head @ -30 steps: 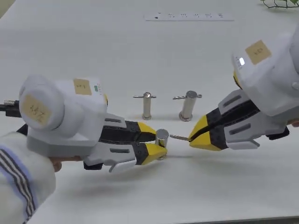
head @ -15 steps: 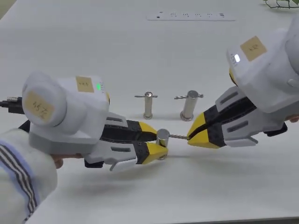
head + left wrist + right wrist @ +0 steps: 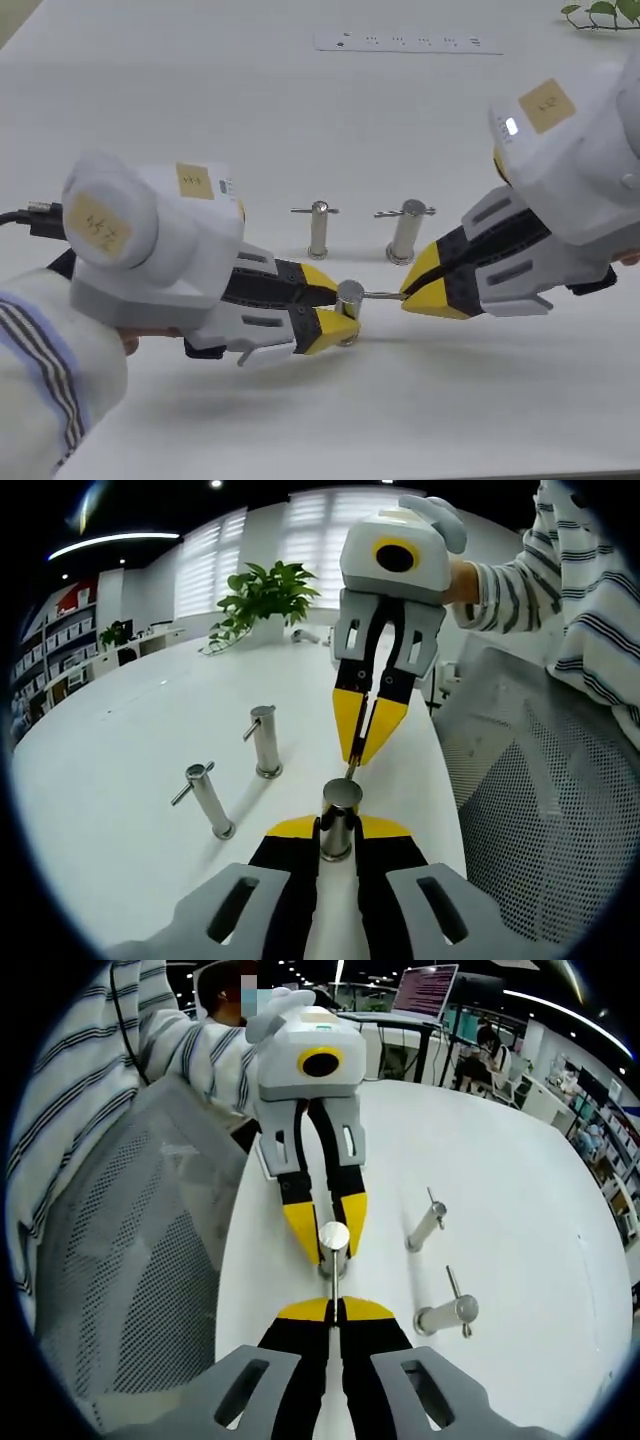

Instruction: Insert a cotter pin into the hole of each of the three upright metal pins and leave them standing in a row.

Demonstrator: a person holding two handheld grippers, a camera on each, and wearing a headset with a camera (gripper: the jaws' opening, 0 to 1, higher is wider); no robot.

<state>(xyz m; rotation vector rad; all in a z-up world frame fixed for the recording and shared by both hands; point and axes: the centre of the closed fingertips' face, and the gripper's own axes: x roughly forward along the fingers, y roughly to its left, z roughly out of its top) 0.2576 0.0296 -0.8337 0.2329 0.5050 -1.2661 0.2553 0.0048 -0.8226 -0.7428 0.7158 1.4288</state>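
My left gripper [image 3: 338, 308] [image 3: 339, 826] is shut on an upright metal pin [image 3: 349, 298] [image 3: 339, 816] [image 3: 333, 1243] standing on the white table. From the right, my right gripper [image 3: 408, 293] [image 3: 334, 1306] is shut on a thin cotter pin [image 3: 381, 294] [image 3: 335, 1284] whose tip meets the held pin near its top. Behind them stand two more metal pins, the left one [image 3: 318, 228] [image 3: 207, 800] [image 3: 428, 1225] and the right one [image 3: 406, 230] [image 3: 264, 741] [image 3: 446, 1315], each with a cotter pin through its head.
A white power strip [image 3: 408, 42] lies at the far edge of the table [image 3: 300, 120], with a green plant [image 3: 598, 12] [image 3: 262, 598] at the far right corner. A mesh chair [image 3: 540, 810] [image 3: 130, 1260] sits beside the table. A striped sleeve [image 3: 45, 370] holds the left gripper.
The right gripper has edged left, bringing the cotter pin up to the held pin. The left gripper stays shut on the pin. The head camera has shifted slightly.
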